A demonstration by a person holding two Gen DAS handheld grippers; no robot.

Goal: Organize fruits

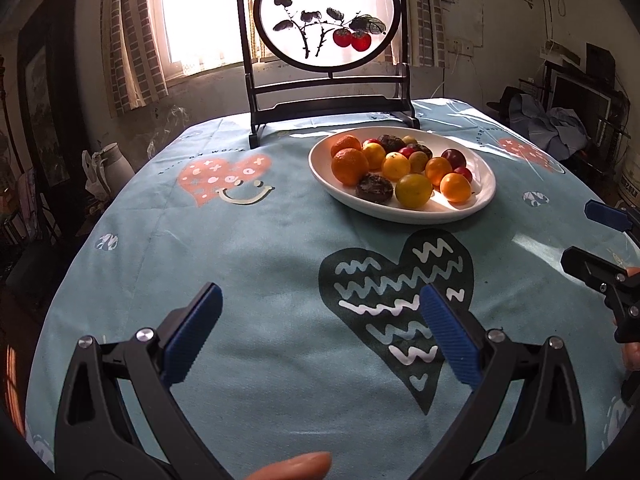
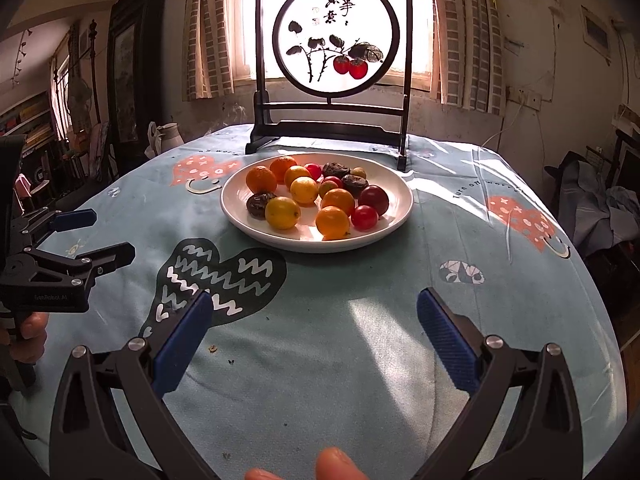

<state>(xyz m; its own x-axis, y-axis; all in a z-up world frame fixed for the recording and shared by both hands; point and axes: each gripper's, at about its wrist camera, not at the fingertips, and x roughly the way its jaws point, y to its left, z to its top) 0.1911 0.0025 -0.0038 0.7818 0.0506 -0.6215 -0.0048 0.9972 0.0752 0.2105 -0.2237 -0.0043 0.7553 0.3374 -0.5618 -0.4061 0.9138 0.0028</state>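
Left wrist view: left gripper [image 1: 320,320] hangs over bare cloth, fingers [image 1: 192,336] spread wide, nothing between them. Right gripper [image 2: 314,328] likewise, wide apart and empty, over the near tabletop [image 2: 320,360]. Fruits [image 2: 316,196], oranges, yellow and red small ones, a few dark wrinkled ones, all lie mixed together on the white plate [image 2: 400,208], none loose on the cloth. That fits either fruit gathered onto the plate, or a heap awaiting sorting by kind; cannot settle which. Any reach would need a narrow grip on one round piece without nudging its touching neighbours. Room: wide clear cloth near and on both sides of the plate; framed screen [image 2: 334,40] stands just behind it, closing off the far side; tabletop edge curves away left and right.
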